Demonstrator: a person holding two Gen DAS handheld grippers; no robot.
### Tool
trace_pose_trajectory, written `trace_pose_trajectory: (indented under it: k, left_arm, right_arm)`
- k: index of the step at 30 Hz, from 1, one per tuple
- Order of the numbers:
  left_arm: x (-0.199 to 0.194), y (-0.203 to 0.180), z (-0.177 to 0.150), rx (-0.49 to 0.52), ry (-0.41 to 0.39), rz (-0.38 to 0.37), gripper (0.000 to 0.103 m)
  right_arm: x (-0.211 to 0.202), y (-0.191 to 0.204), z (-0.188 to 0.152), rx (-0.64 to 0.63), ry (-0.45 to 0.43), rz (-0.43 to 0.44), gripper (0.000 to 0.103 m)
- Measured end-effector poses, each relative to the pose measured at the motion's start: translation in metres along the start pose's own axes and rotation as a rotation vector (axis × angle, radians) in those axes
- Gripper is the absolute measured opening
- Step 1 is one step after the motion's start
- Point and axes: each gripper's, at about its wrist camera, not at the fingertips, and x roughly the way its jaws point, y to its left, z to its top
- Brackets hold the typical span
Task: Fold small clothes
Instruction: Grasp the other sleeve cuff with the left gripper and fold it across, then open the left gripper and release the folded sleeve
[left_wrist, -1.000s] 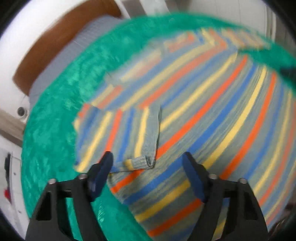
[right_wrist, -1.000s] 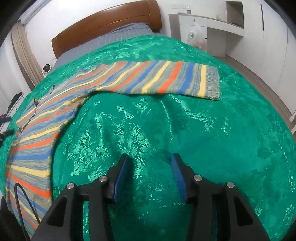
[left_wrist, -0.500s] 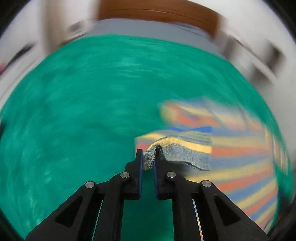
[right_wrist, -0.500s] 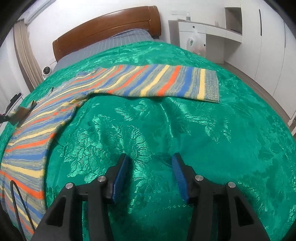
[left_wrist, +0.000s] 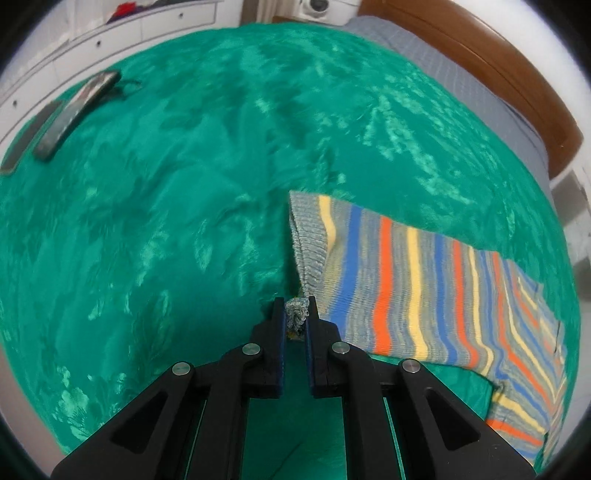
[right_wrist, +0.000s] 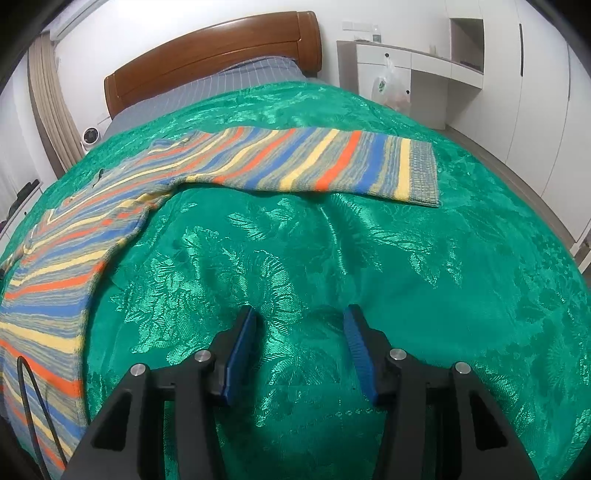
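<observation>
Since a second ago the left hand-held gripper (left_wrist: 295, 318) has clamped the grey ribbed cuff (left_wrist: 308, 240) of the striped knitted sweater (left_wrist: 424, 291) and drawn that sleeve out across the green brocade bedspread (left_wrist: 184, 221), probably to straighten it for folding. The right hand-held gripper (right_wrist: 301, 347) hangs open and empty over the bedspread, short of the other sleeve.
</observation>
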Motion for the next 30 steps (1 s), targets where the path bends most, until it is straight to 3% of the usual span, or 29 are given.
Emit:
trace_pose_trajectory:
  k: [4,11,19,21,22,24,30]
  left_arm:
    - [0.009,0.005,-0.004,0.001,0.003,0.008,0.006]
    - [0.011,-0.014,-0.016,0.154,-0.055,0.104,0.006]
    - [0.006,-0.015,-0.017,0.189,-0.089,0.098,0.01]
    - [-0.004,-0.018,-0.024,0.211,-0.125,0.096,0.028]
    - [-0.011,-0.018,-0.03,0.225,-0.146,0.101,0.048]
    - [-0.03,-0.02,-0.044,0.267,-0.196,0.079,0.065]
    - [-0.087,-0.03,-0.094,0.391,-0.278,0.028,0.081]
  right_arm:
    - [0.001,0.001,0.0,-0.005,-0.002,-0.01,0.05]
    - [0.002,0.001,-0.002,-0.005,-0.013,-0.008,0.05]
    - [0.002,0.001,-0.003,-0.011,-0.021,-0.017,0.05]
    - [0.002,0.002,-0.003,-0.012,-0.022,-0.02,0.05]
    - [0.002,0.002,-0.003,-0.012,-0.022,-0.022,0.05]
    - [0.002,0.003,-0.003,-0.014,-0.024,-0.024,0.05]
    - [0.002,0.006,-0.005,-0.028,-0.041,-0.048,0.05]
